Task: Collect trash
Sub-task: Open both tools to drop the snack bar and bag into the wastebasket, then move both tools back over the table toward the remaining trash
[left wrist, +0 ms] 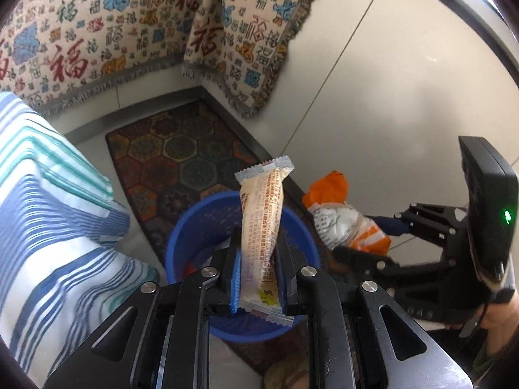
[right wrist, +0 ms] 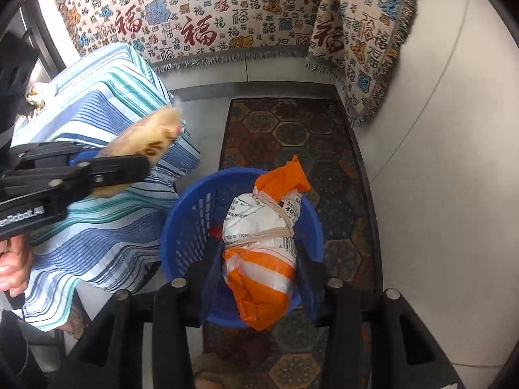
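The left gripper has its fingers clamped on a long cream plastic snack wrapper, its long axis running straight out along the fingers, directly above the round blue plastic basket on the floor. The right gripper has its fingers pinching an orange-and-white bundled plastic bag, also lengthwise, over the same basket's far rim. Both hands look poised to drop; the right seems nearer the opening. A striped blue-and-white cloth lies just beside the basket's left edge.
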Demonstrator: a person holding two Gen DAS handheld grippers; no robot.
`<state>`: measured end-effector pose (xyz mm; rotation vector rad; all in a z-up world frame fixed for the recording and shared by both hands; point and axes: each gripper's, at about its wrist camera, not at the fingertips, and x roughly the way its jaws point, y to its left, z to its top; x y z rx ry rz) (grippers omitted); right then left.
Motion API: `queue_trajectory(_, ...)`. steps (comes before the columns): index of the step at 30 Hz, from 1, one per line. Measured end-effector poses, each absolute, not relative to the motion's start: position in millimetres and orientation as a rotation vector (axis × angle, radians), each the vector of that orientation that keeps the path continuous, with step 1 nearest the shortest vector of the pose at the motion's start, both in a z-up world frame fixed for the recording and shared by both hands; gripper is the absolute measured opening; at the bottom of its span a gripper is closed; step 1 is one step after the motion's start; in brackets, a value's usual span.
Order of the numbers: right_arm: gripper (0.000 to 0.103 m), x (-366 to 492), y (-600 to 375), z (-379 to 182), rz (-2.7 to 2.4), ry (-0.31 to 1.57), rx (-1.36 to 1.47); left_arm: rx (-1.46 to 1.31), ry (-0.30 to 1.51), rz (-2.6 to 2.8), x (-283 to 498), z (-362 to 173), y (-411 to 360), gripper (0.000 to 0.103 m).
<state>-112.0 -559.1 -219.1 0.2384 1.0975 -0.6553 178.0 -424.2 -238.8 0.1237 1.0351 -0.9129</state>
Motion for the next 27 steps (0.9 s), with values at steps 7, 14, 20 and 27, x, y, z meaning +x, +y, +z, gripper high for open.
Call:
queue_trajectory(7, 0.079, -106.8, -557.0, -225.4, -0.668, 1.122, 0.165, 0.059, 1.060, -0.906, 192.1, -244.6, -427.8, 0.062)
queue_trajectory(14, 0.079, -94.4, -545.8, -186.3, -0.727, 1.009, 0.077, 0.032, 0.954, -0.897, 169.2, -189.8, -377.0, 0.073)
queue_trajectory(20, 0.079, -49.8, -487.5, -143.8, -0.703, 0.837, -0.046, 0.093, 0.861, -0.783, 136.0, -157.6, -275.7, 0.088)
queue_trajectory(27, 0.079, 32.3, -389.7, -150.9, -0.483, 0.787, -0.007, 0.126, 0.888, -0.497, 146.9, -177.9, -139.4, 0.090)
